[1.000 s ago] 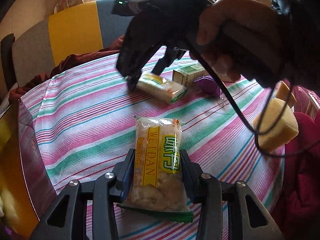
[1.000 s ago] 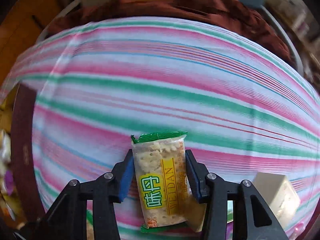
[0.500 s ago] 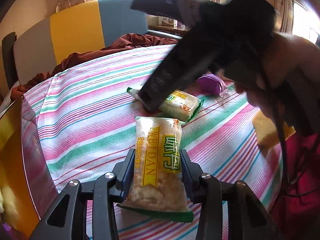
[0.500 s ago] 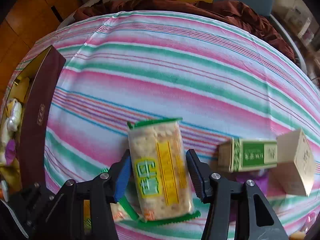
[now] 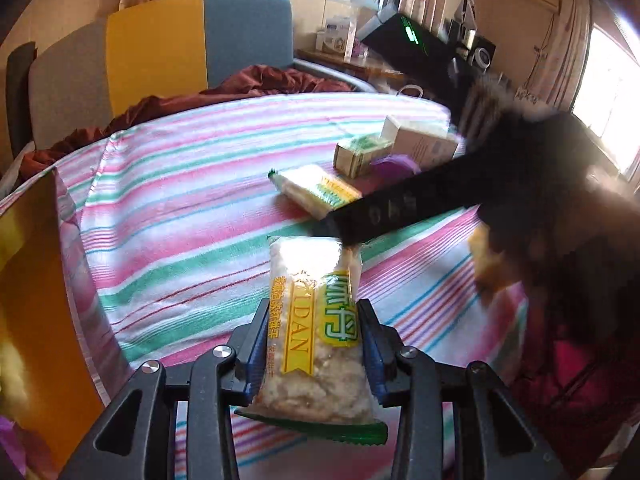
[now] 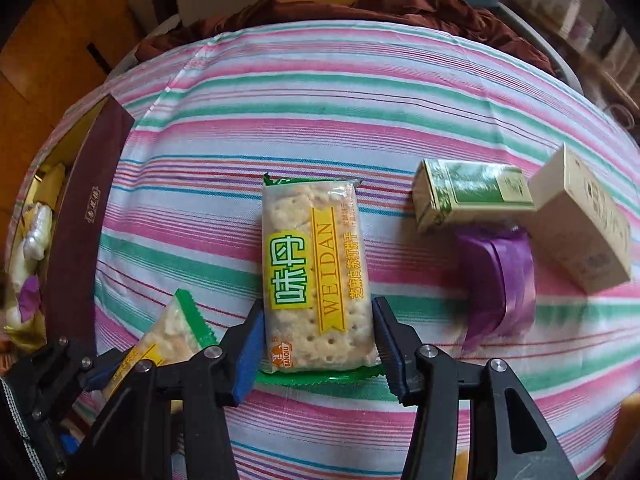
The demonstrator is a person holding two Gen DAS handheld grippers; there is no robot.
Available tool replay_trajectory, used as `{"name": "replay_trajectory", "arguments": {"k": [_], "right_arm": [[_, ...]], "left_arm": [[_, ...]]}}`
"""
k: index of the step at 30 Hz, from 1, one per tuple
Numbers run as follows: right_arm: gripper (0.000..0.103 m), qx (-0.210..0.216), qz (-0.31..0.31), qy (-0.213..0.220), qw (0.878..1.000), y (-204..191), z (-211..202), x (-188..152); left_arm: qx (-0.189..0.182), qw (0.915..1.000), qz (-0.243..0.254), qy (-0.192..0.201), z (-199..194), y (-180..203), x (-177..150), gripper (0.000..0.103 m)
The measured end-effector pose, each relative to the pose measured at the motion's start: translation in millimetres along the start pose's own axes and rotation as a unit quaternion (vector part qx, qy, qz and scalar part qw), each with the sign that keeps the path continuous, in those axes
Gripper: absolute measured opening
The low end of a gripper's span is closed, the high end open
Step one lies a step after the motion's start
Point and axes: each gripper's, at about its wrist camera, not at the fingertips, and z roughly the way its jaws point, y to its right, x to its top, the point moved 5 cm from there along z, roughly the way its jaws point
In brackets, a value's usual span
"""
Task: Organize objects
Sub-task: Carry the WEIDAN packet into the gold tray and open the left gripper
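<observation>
In the left gripper (image 5: 312, 344) sits a clear plastic cracker packet with a yellow ribbon label and green crimped ends (image 5: 314, 344), pale crackers showing through the wrap, green characters on a yellow patch, the letters "DAN" readable. The blue pads press on both its long sides and the jaws are closing on it; the packet is tilted, far end up, above the striped cloth.

Over to the right wrist view: a second cracker packet of the same make (image 6: 316, 276) lies flat on the pink, green and white striped cloth (image 6: 320, 120) covering the bench, "WEIDAN" running lengthwise, dimpled square crackers plain to see. The right gripper (image 6: 318, 344) straddles its near end, jaws opening, and a sliver of gap shows at each pad, so nothing is clamped. The lifted packet peeks in at lower left, just beside it.

To the right of the lying packet, a small green-and-cream carton (image 6: 472, 196) rests on its side, touching a crumpled purple plastic wrapper (image 6: 500, 280), and a beige cardboard box (image 6: 580, 224) stands just beyond. At the far left edge a long dark maroon box with a gold interior (image 6: 80, 220) holds pale and purple wrapped pieces. From the left wrist view, the blurred black body of the right gripper crosses over the bench, with a yellow, blue and grey chair back (image 5: 160, 48) behind.
</observation>
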Motion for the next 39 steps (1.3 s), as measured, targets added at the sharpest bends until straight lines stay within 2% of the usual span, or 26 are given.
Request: {"name": "replay_trajectory", "arguments": {"k": [1,2,9,15,20,22,25,27,29,31,34,38,39], "right_arm": [[0.072,0.01,0.002,0.015,1.0,-8,0,-3],[0.073,0.013,0.001,0.025,1.0,-8,-1,-7],[0.075,-0.029,-0.04,0.026,0.998,-19,1,-11],[0.074,-0.031,-0.042,0.026,0.998,-17,10,-10],[0.087,-0.017,-0.038,0.023,0.999,-24,16,-5],[0.089,-0.02,-0.039,0.022,0.999,-26,17,-5],[0.088,-0.018,-0.03,0.023,0.999,-24,15,-4],[0.087,-0.015,-0.019,0.025,0.999,-20,12,-4],[0.081,-0.026,-0.022,0.025,0.999,-18,12,-4],[0.073,-0.043,-0.025,0.025,0.998,-16,11,-5],[0.07,-0.039,-0.017,0.024,0.999,-12,9,-4],[0.069,-0.037,-0.008,0.025,0.999,-9,8,-1],[0.069,-0.035,-0.005,0.024,0.999,-8,7,0]], "left_arm": [[-0.004,1.0,-0.004,0.002,-4,-2,1,0.039],[-0.008,0.9999,-0.008,0.006,-10,-4,1,0.039],[-0.017,0.998,-0.049,0.036,-48,-22,5,0.032],[-0.02,0.9968,-0.064,0.043,-55,-32,6,0.029],[-0.019,0.9963,-0.062,0.057,-68,-33,8,0.025],[-0.02,0.9962,-0.064,0.055,-68,-35,9,0.025],[-0.026,0.9976,-0.048,0.043,-60,-29,8,0.025],[-0.018,0.9983,-0.043,0.035,-55,-26,8,0.026],[-0.007,0.9993,-0.031,0.017,-45,-24,9,0.037],[0.017,0.9998,-0.011,0.006,-36,-24,12,0.038],[0.028,0.9991,0.031,-0.012,-24,-15,20,0.045],[0.045,0.9947,0.056,-0.073,5,-15,20,0.05],[0.054,0.9936,0.062,-0.078,10,-15,20,0.052]]}}
